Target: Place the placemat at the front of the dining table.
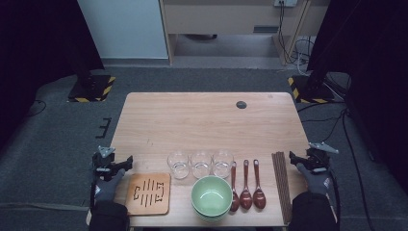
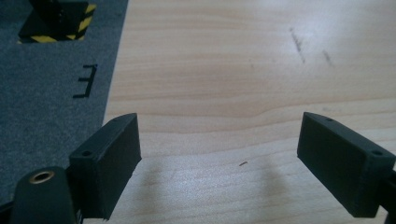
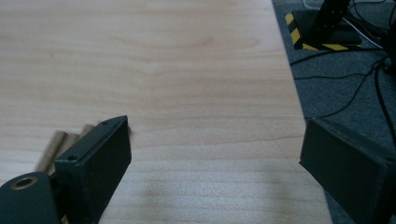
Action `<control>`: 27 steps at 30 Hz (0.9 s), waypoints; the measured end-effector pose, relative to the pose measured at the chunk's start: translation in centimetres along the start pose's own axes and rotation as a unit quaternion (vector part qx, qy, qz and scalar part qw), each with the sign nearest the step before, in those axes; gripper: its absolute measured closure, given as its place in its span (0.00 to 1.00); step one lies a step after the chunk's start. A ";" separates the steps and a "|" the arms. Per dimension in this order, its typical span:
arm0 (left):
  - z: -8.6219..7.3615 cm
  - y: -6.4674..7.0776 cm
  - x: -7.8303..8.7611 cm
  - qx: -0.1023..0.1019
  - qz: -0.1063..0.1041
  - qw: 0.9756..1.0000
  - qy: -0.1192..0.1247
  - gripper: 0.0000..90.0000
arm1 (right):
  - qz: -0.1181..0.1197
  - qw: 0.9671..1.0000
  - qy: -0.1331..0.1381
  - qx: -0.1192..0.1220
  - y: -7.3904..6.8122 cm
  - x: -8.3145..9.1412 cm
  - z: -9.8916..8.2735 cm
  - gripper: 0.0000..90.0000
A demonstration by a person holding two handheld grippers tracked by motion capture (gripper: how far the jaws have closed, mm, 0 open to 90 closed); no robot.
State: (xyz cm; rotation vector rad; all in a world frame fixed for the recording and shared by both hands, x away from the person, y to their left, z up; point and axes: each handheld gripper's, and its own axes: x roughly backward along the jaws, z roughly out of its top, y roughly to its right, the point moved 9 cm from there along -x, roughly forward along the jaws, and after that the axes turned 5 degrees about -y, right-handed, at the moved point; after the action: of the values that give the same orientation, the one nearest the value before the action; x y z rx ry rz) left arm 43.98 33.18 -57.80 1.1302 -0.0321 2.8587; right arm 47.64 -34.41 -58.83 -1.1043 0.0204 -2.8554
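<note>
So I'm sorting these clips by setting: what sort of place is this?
Probably a lab or recording studio, not a home: a bare wooden table on grey carpet, hazard-striped stand bases either side, loose cables, and tableware laid in neat rows.

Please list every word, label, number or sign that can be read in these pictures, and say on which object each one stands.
No readable text on anything.
Wooden trivet: cut-out slots form a pattern, no letters.
Floor mark beside the wooden table: black bars shaped like "E", probably a tape marker rather than a letter.
Stand bases: yellow and black hazard stripes, no words.
</note>
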 end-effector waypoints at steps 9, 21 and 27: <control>1.4 0.4 2.8 0.005 -0.016 0.998 0.058 0.16 | 0.012 0.997 0.067 -0.031 0.0 3.2 2.4 0.09; 2.9 2.0 5.6 -0.007 -0.031 0.994 0.105 0.19 | 0.040 0.991 0.125 -0.022 -2.9 6.9 5.6 0.05; 3.3 2.7 6.4 -0.013 -0.039 0.993 0.114 0.19 | 0.050 0.987 0.149 -0.016 -4.2 8.6 6.8 0.05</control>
State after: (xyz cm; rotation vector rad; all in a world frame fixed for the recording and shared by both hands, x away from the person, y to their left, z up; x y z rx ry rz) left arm 41.32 30.69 -51.00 0.7746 -0.0111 2.8878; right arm 45.55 -30.84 -47.87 -0.6514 0.1372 -2.9078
